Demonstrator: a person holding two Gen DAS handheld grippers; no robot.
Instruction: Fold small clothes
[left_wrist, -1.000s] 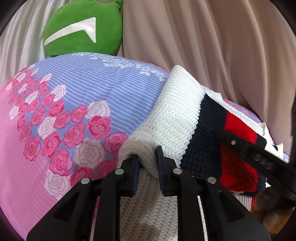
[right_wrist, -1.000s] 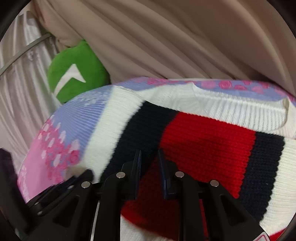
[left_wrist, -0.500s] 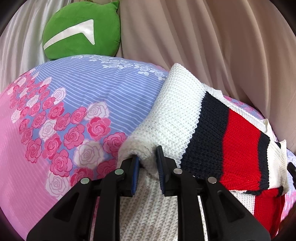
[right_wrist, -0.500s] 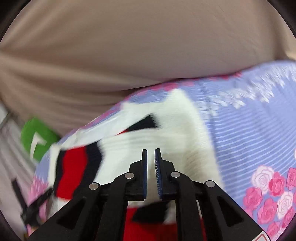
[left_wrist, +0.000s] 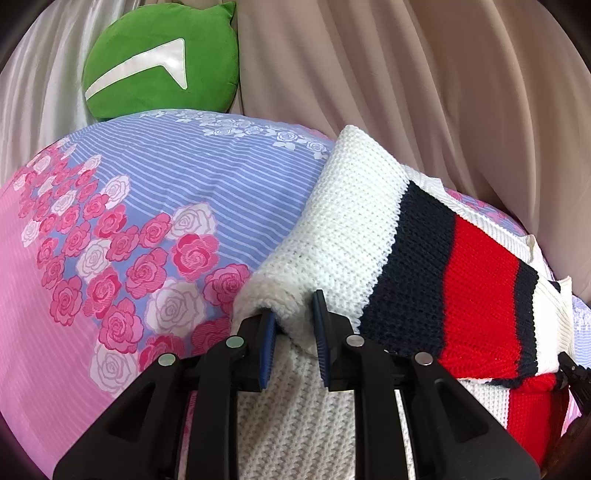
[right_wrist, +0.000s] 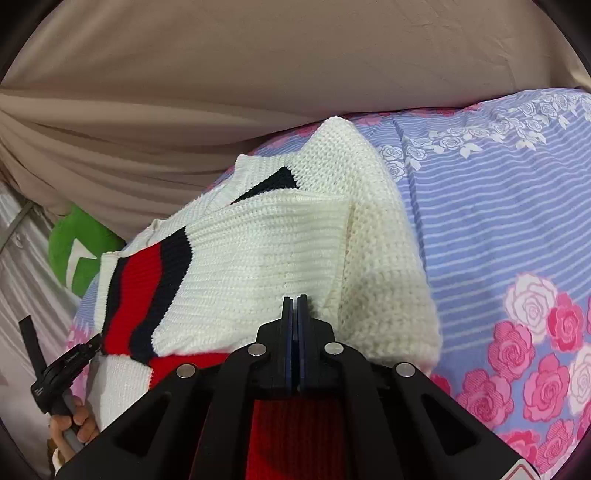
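A small knitted sweater (left_wrist: 354, 229), white with navy and red stripes, lies partly folded on the floral bedspread (left_wrist: 155, 206). My left gripper (left_wrist: 293, 323) is shut on a bunched white fold of the sweater at its left edge. In the right wrist view the sweater (right_wrist: 258, 251) shows its white ribbed part folded over the striped body. My right gripper (right_wrist: 294, 314) is shut with its pads together, empty, just above the sweater's near edge. The left gripper's handle and the hand holding it show at the lower left of the right wrist view (right_wrist: 59, 373).
A green round cushion (left_wrist: 159, 59) leans against beige curtains (left_wrist: 424, 74) at the back of the bed. The bedspread spreads out to the left of the sweater in the left wrist view and to the right in the right wrist view (right_wrist: 498, 221).
My right gripper left the red striped part, swung to the sweater's other side and closed fully. My left gripper kept its hold on the white fold.
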